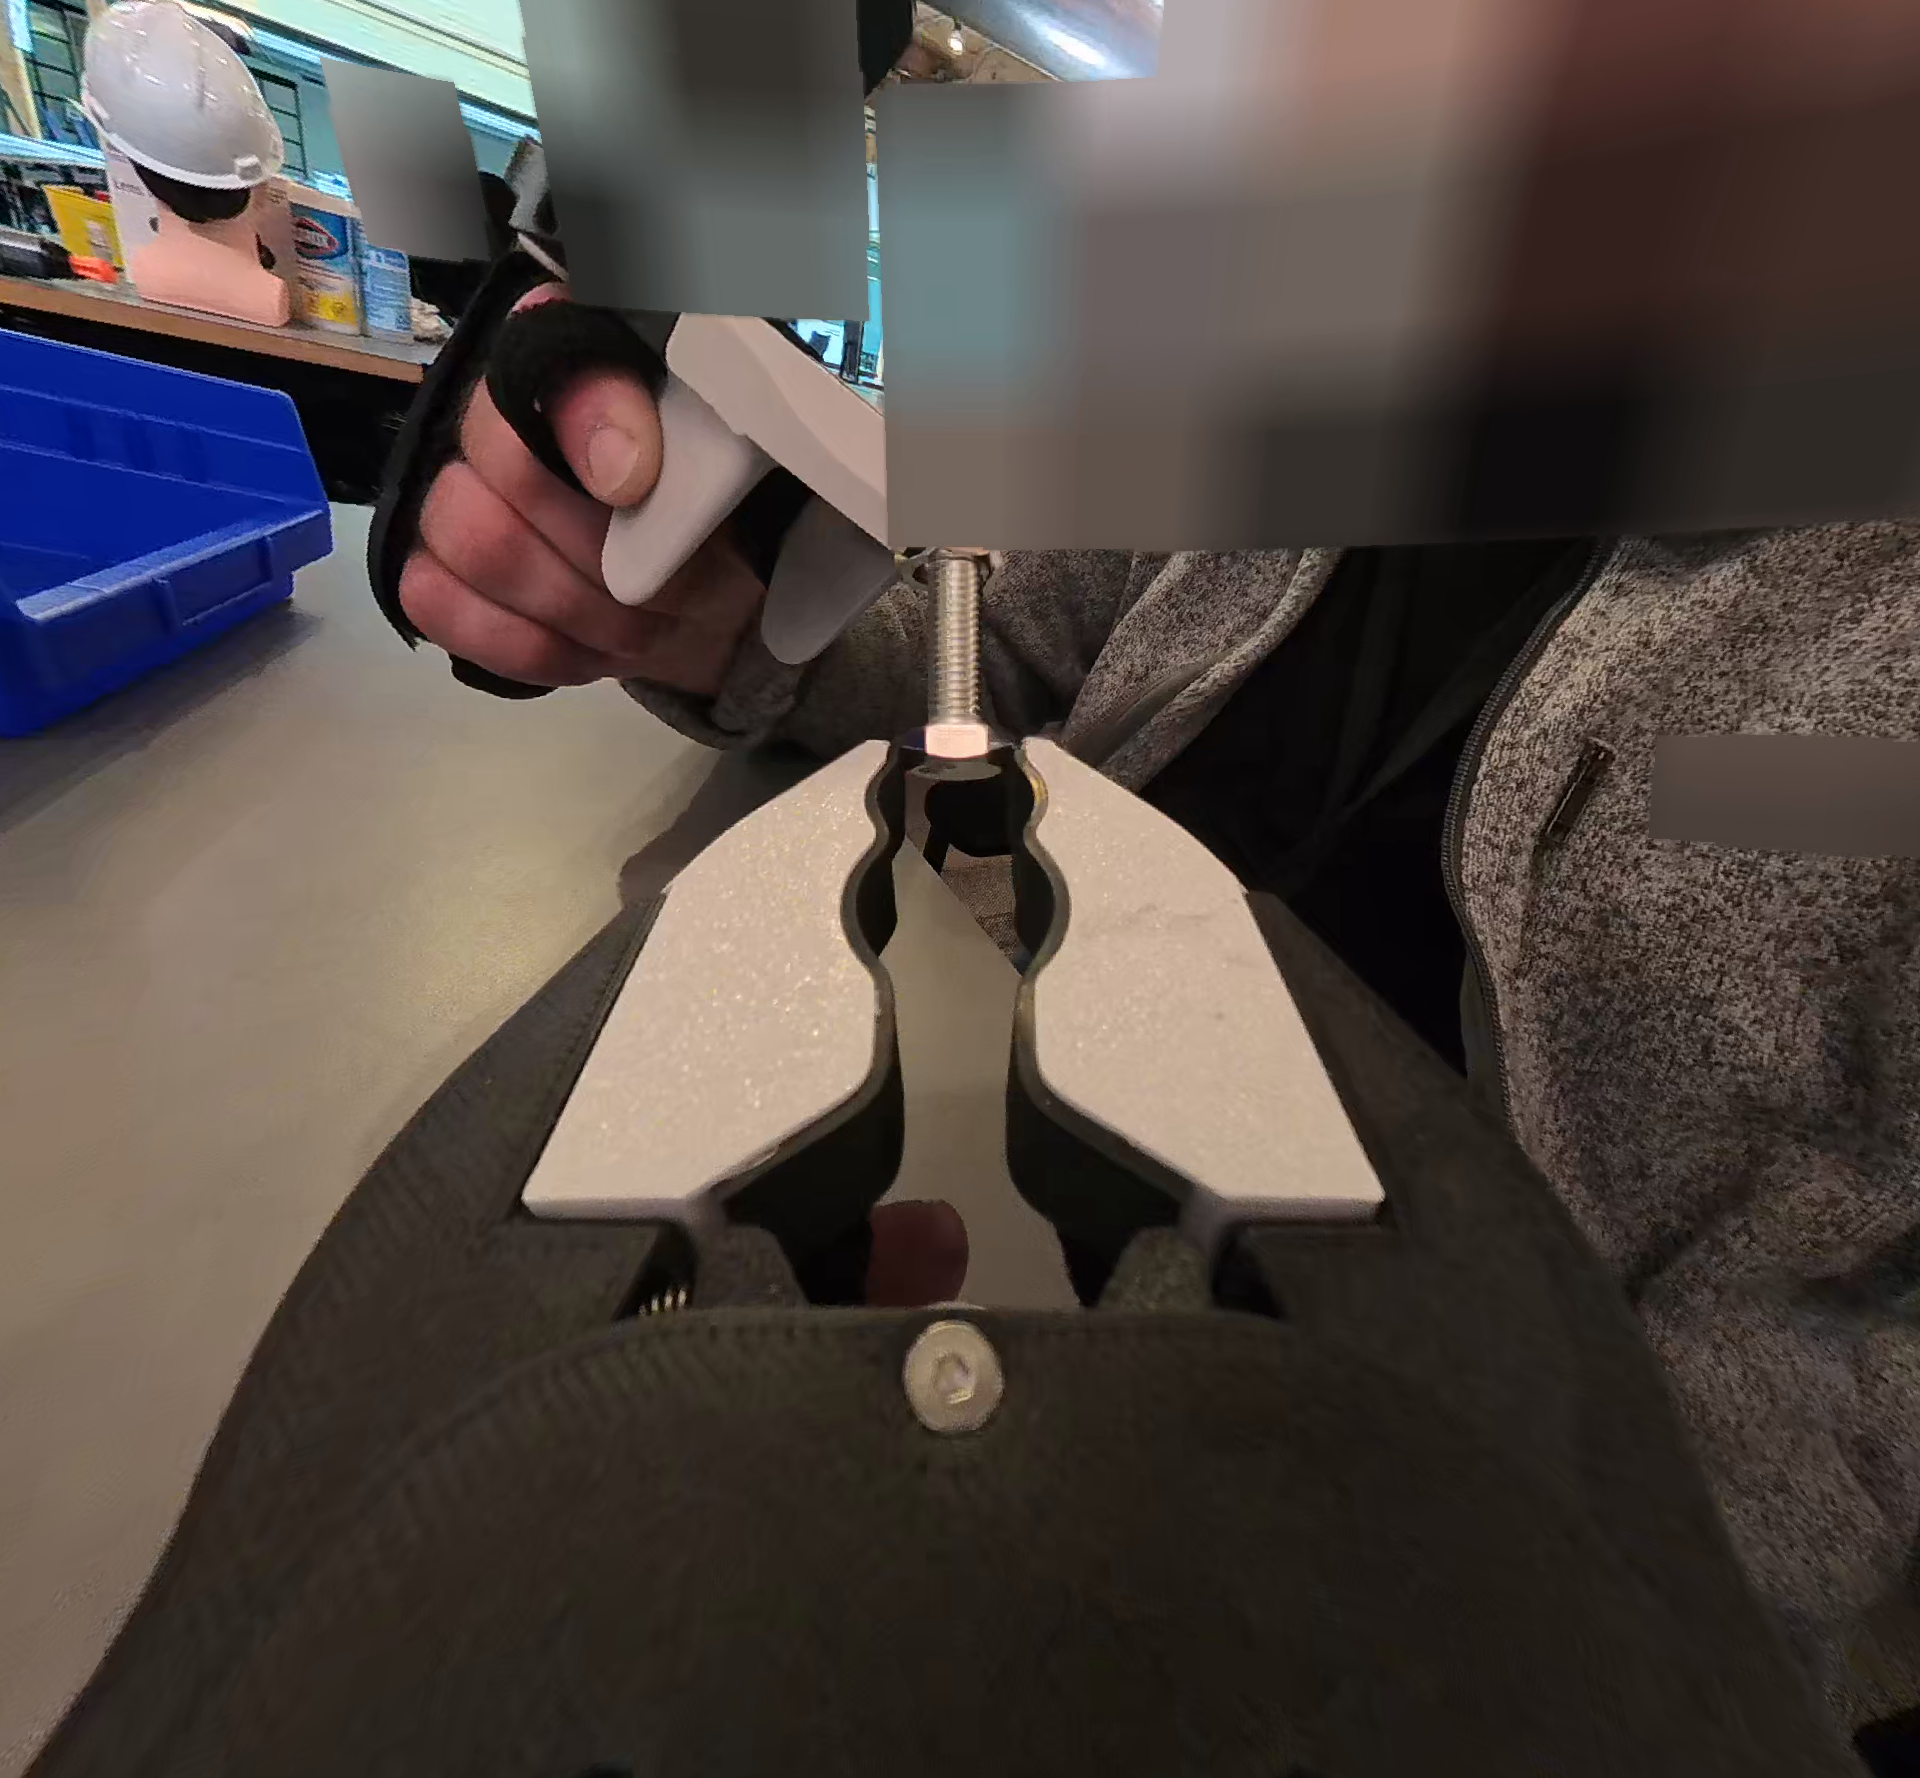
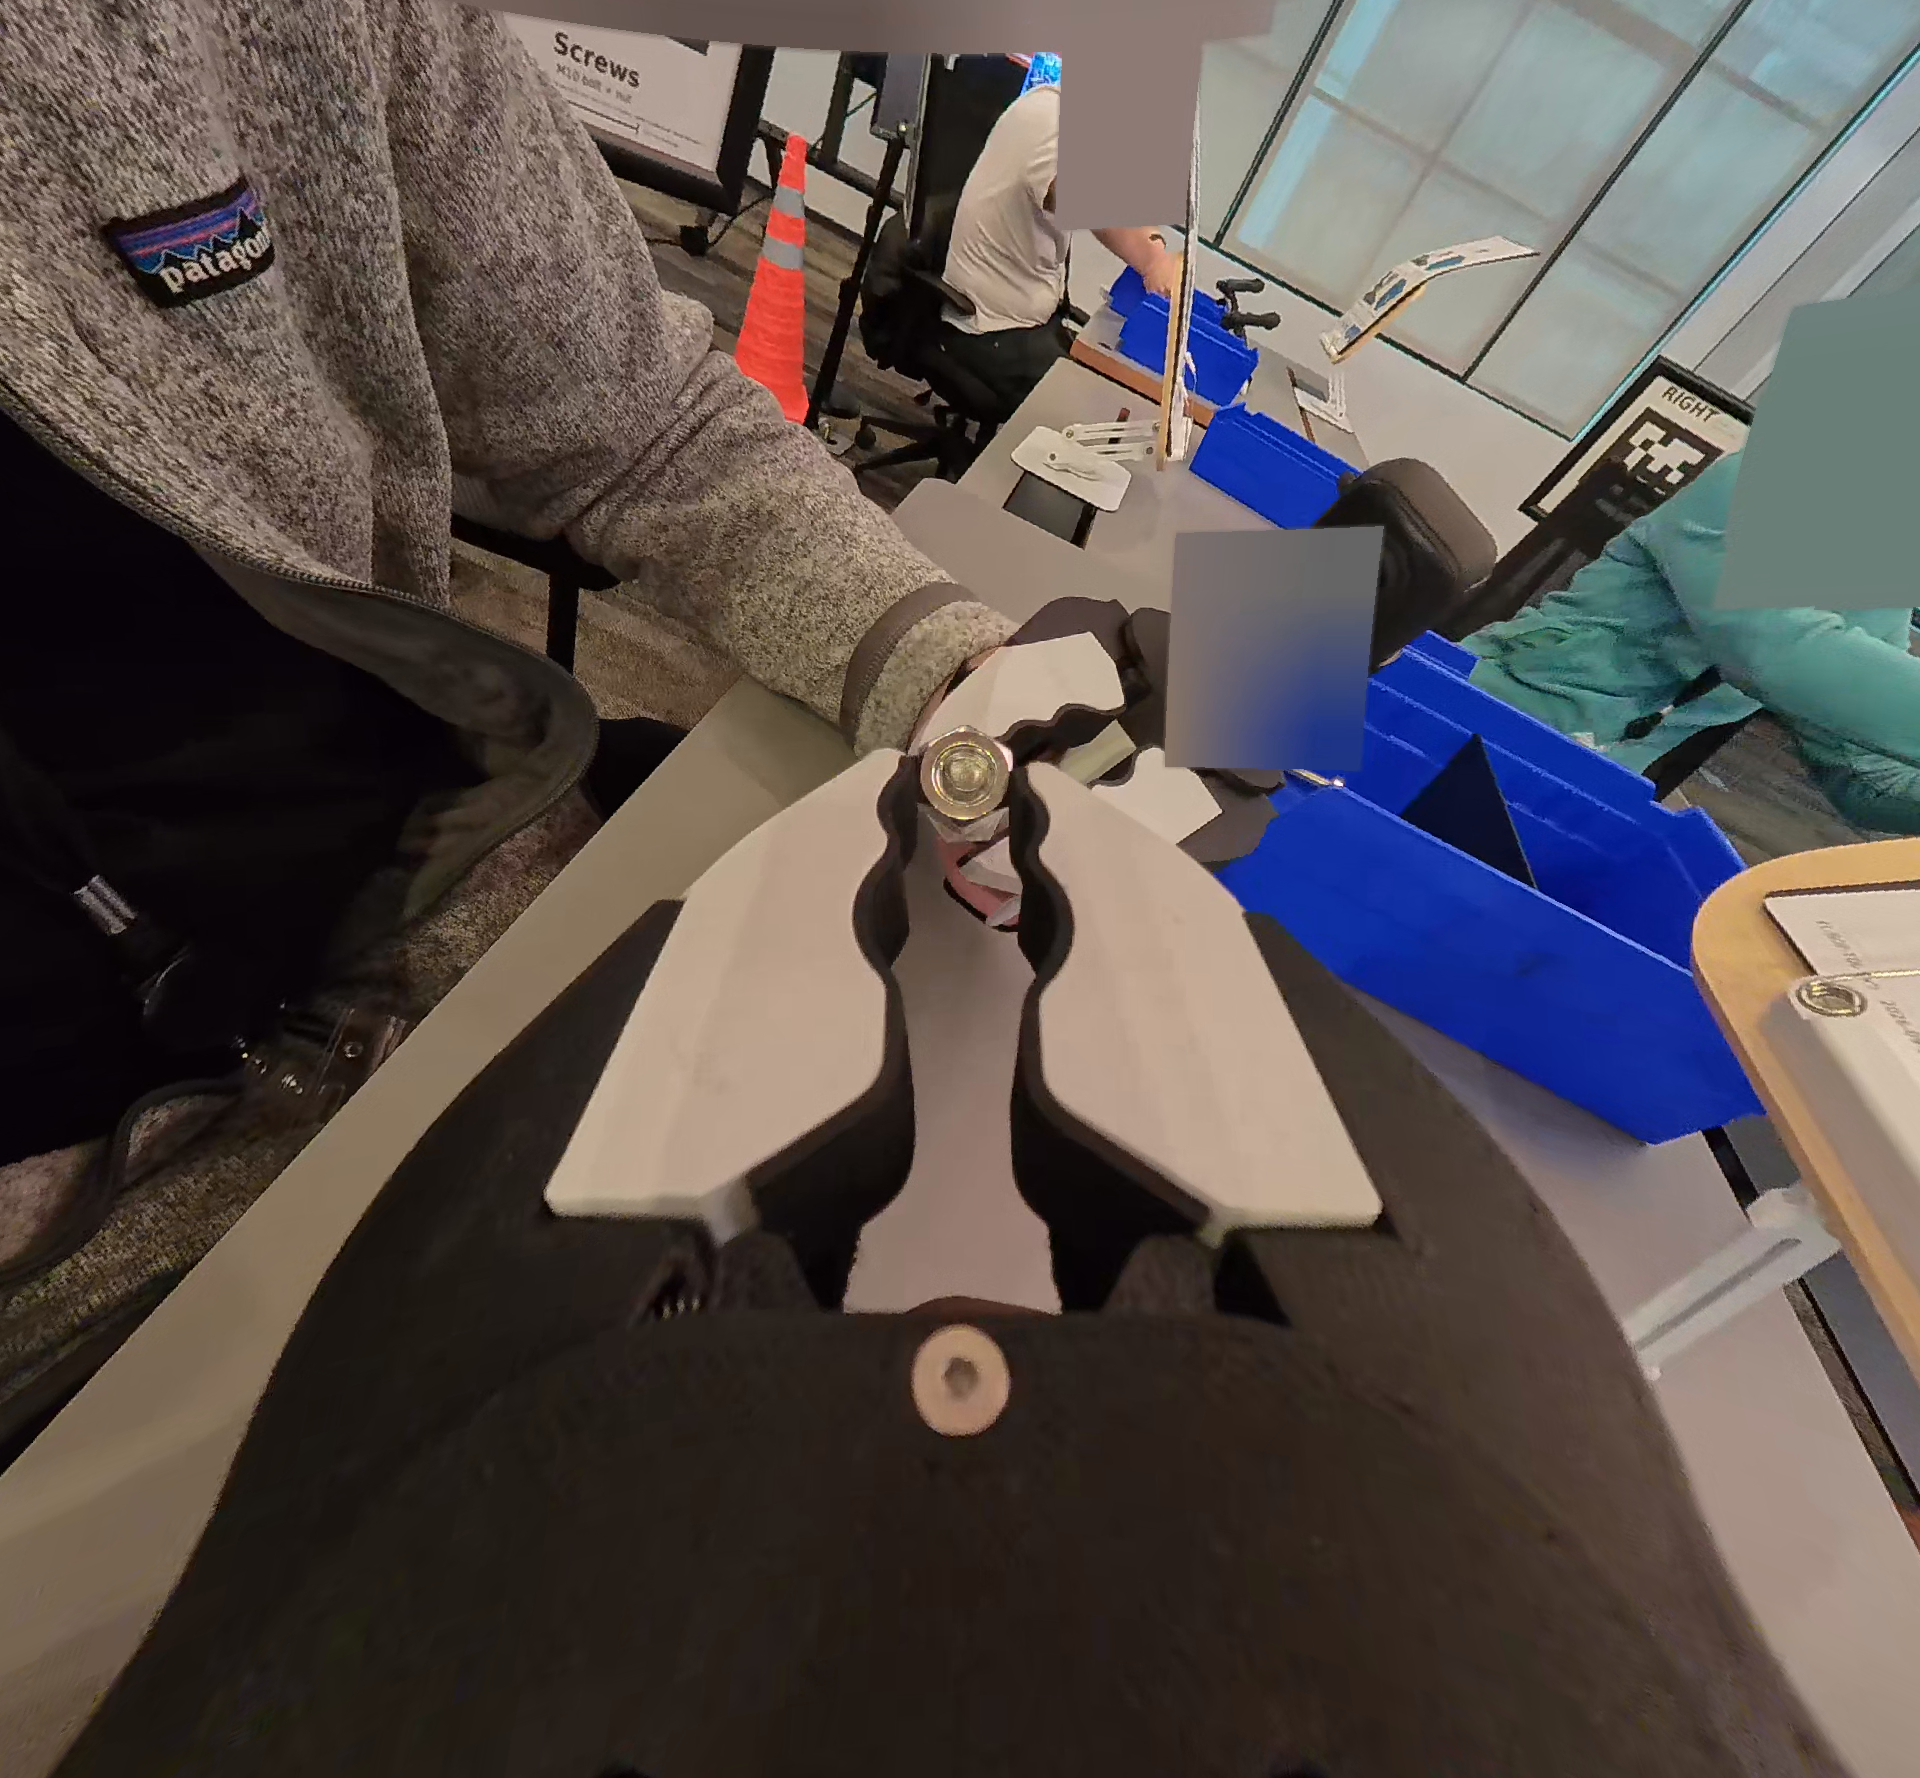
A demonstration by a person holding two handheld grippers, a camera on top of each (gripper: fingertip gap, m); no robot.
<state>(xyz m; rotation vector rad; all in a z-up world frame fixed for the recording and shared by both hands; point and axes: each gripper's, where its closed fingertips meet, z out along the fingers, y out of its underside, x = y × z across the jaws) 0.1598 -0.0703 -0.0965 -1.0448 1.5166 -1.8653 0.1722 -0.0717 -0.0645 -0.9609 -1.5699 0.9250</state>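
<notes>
In the left wrist view my left gripper (image 1: 958,749) is shut on the hex head (image 1: 958,739) of a silver bolt (image 1: 954,637). The bolt's threaded shaft points away from me, toward the right gripper's white fingers (image 1: 675,492), which a gloved hand (image 1: 520,544) holds. The shaft's far end is hidden by a blurred patch. In the right wrist view my right gripper (image 2: 964,778) is shut on a round silver nut (image 2: 966,772), with the bolt's end showing in its middle. The left gripper's white fingers (image 2: 1049,679) lie just behind it.
A grey table (image 1: 260,949) lies below. A blue bin (image 1: 135,523) stands at the left, and more blue bins (image 2: 1455,949) at the right of the right wrist view. A wooden board (image 2: 1766,1022) is at the right edge. A person in a grey fleece (image 2: 416,326) sits close by.
</notes>
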